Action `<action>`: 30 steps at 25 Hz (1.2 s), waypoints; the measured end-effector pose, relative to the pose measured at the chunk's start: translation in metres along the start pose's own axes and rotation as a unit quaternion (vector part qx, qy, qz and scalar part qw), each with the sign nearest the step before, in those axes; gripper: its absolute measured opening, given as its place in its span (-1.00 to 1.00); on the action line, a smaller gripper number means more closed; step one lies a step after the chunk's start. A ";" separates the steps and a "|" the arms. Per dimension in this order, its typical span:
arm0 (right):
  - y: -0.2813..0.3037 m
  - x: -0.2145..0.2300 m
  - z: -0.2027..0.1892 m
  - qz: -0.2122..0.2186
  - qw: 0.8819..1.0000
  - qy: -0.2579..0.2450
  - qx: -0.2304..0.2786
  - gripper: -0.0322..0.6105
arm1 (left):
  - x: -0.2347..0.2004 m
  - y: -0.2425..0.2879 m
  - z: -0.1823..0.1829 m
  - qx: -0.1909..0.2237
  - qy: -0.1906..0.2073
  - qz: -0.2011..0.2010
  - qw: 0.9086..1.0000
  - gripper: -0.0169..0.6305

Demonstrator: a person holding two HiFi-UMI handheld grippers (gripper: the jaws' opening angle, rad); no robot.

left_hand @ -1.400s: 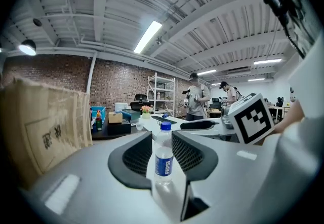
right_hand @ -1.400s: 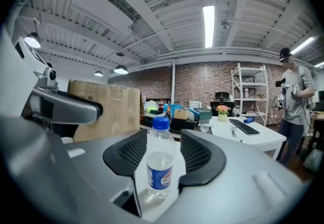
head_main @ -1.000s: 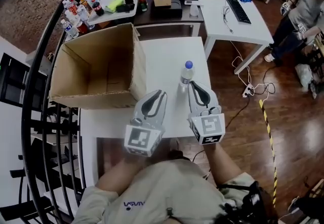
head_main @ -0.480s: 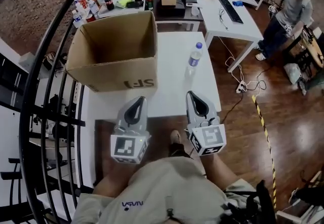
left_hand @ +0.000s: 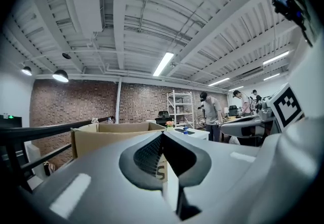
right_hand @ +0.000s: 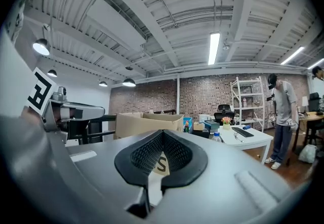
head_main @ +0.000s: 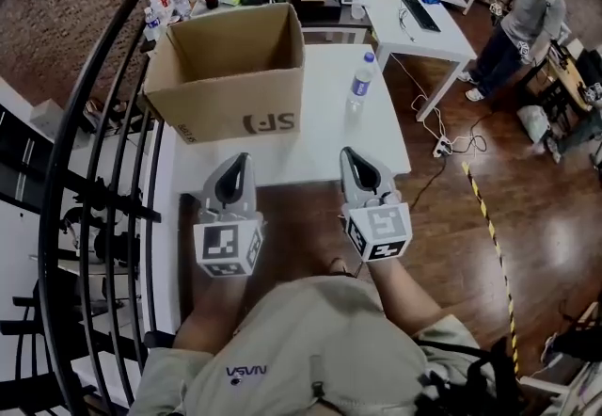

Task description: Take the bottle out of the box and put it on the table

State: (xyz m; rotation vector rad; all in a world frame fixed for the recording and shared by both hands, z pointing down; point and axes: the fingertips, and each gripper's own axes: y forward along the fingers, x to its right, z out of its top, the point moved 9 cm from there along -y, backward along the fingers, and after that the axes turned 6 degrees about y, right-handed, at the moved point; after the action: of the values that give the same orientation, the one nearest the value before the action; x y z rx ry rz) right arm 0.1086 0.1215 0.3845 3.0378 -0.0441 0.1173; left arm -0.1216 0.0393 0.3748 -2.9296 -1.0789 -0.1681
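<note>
Both hand-held grippers have drawn back from the middle of the white bench (head_main: pixel 320 143) to its near edge, away from the bottle they flanked a second ago, and the left one's jaws have just been closing with nothing between them. The left hand-held gripper (head_main: pixel 244 160) now has its jaws pressed together and empty. The right hand-held gripper (head_main: pixel 345 152) is likewise closed tight on nothing. The two are held side by side, well apart from each other, and point level across the bench toward the box. The clear plastic water bottle with a blue cap (head_main: pixel 359 89) is out of the box and stands on the bench, near its right edge and just right of the box's front corner, touching neither gripper. It is upright, with its long axis vertical and the cap at the top. The brown cardboard box (head_main: pixel 235 94) sits on the left part of the same bench with its open top facing up and a printed side toward the person. On this bench there is one bottle and one box, and before it two grippers. Beyond it a second white bench (head_main: pixel 428 33) carries a dark keyboard (head_main: pixel 411 9), and one person (head_main: pixel 522 14) stands at the far right. A black metal railing (head_main: pixel 83 122) curves along the left.
</note>
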 end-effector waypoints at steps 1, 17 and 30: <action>0.002 0.002 -0.001 -0.001 1.000 -0.001 0.001 -0.90 | -0.002 -0.001 0.002 0.000 0.001 0.008 1.000 -0.95; -0.031 0.038 -0.021 0.037 0.999 0.009 -0.014 -0.90 | 0.054 -0.021 -0.023 -0.026 -0.006 0.061 0.998 -0.95; -0.043 0.046 -0.037 0.040 0.999 0.020 -0.028 -0.90 | 0.077 -0.028 -0.030 -0.025 -0.006 0.045 0.999 -0.95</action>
State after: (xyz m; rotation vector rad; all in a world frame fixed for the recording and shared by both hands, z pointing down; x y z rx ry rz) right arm 0.1527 0.1669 0.4202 2.9769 -0.1621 0.1808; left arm -0.0848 0.1087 0.4123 -3.0203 -0.9542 -0.1793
